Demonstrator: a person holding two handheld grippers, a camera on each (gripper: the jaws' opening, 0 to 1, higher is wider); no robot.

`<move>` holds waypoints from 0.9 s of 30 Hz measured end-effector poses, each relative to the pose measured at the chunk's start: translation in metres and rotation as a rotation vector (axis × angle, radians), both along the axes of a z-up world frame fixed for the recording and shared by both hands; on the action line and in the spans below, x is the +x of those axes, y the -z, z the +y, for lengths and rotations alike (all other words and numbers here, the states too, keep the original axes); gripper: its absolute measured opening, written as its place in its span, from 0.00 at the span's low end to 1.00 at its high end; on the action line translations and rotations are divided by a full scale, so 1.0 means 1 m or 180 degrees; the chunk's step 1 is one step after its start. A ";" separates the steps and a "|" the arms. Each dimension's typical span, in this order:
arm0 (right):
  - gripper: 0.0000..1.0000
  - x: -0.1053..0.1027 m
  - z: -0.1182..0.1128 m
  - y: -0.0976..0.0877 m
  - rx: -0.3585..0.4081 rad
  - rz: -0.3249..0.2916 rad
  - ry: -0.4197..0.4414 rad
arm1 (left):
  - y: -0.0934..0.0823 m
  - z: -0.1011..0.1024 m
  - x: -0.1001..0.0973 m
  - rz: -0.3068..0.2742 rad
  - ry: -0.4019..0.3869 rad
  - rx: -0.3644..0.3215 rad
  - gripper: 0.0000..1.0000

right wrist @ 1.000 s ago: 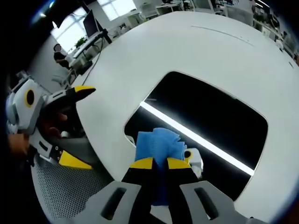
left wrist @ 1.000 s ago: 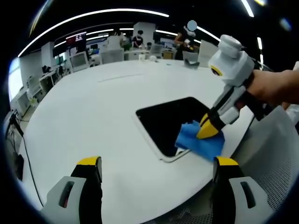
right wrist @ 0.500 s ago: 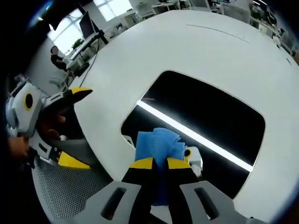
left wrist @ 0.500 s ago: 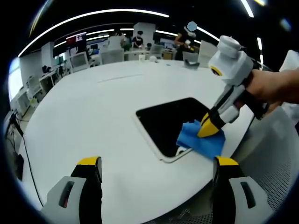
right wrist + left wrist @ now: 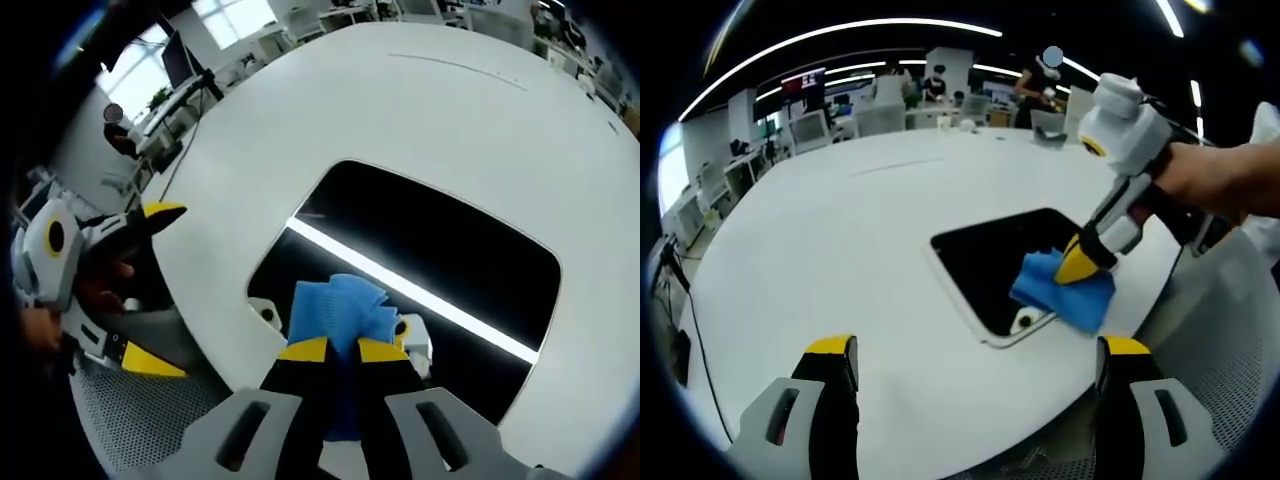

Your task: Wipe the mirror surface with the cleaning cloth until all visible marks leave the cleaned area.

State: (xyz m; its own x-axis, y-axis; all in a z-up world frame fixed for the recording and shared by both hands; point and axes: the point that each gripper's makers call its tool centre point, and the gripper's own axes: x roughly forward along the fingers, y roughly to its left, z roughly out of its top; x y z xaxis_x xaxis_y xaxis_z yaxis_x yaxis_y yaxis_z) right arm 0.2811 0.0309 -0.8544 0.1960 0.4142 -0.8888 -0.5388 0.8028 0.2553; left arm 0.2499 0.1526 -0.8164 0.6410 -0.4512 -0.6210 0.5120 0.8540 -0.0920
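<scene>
While the right hand-held gripper is pinching the blue cloth between its pressed-together jaws, the cloth is lying on the near end of the mirror, touching the dark glass. In the left gripper view the same right hand-held gripper is reaching in from the right, a hand gripping its handle, and the cloth is covering the mirror's near right corner and hanging past the frame. The mirror is lying flat on the round white counter, near the counter's edge, and is reflecting a bright ceiling light strip. The left hand-held gripper is hovering with jaws spread wide, holding nothing, well apart from the mirror.
</scene>
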 end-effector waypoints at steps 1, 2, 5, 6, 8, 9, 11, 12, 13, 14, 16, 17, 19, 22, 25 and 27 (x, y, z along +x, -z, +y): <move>0.04 0.002 0.000 0.000 0.0001 0.0001 0.0013 | 0.000 0.000 0.000 0.0001 0.0001 -0.0002 0.99; 0.04 0.002 0.000 0.000 0.0000 -0.0004 0.0013 | 0.000 0.000 0.000 0.0000 0.0000 -0.0004 0.99; 0.04 0.006 0.000 0.001 0.0003 -0.0001 0.0026 | 0.000 0.000 0.000 0.0005 0.0005 -0.0001 0.99; 0.04 0.007 0.000 0.001 0.0004 -0.0001 0.0030 | 0.000 0.000 0.000 0.0007 0.0008 0.0001 0.99; 0.04 0.008 0.000 0.000 0.0005 -0.0006 0.0044 | 0.000 0.000 0.000 0.0008 0.0011 0.0002 0.99; 0.04 0.010 0.001 0.000 0.0005 -0.0010 0.0049 | 0.000 0.000 0.000 0.0010 0.0012 0.0002 0.99; 0.04 0.012 0.001 0.000 0.0007 -0.0004 0.0060 | 0.001 0.000 0.000 0.0011 0.0016 0.0002 0.99; 0.04 0.014 0.001 0.000 0.0010 -0.0004 0.0073 | 0.001 0.000 0.000 0.0014 0.0016 0.0003 0.99; 0.04 0.015 0.001 0.000 0.0011 -0.0003 0.0076 | 0.001 -0.001 0.000 0.0015 0.0017 0.0002 0.99; 0.04 0.016 0.001 0.000 0.0014 0.0007 0.0083 | 0.001 -0.001 0.000 0.0018 0.0018 0.0000 0.99; 0.04 0.018 0.000 0.000 0.0016 0.0004 0.0092 | 0.001 -0.001 0.000 0.0016 0.0019 -0.0002 0.99; 0.04 0.020 0.000 0.000 0.0015 0.0004 0.0098 | 0.001 -0.001 0.000 0.0013 0.0020 -0.0003 0.99; 0.04 0.022 0.000 0.000 0.0020 0.0007 0.0111 | 0.001 -0.001 0.000 0.0016 0.0012 -0.0010 0.99; 0.04 0.027 0.001 0.000 0.0016 0.0002 0.0107 | 0.001 0.000 0.000 0.0020 0.0011 -0.0009 0.99; 0.04 0.033 0.000 0.000 0.0015 -0.0005 0.0110 | 0.001 0.000 0.000 0.0024 0.0002 -0.0018 0.99; 0.04 0.035 0.000 0.000 0.0022 0.0008 0.0132 | 0.001 0.000 0.000 0.0032 -0.0005 -0.0027 0.99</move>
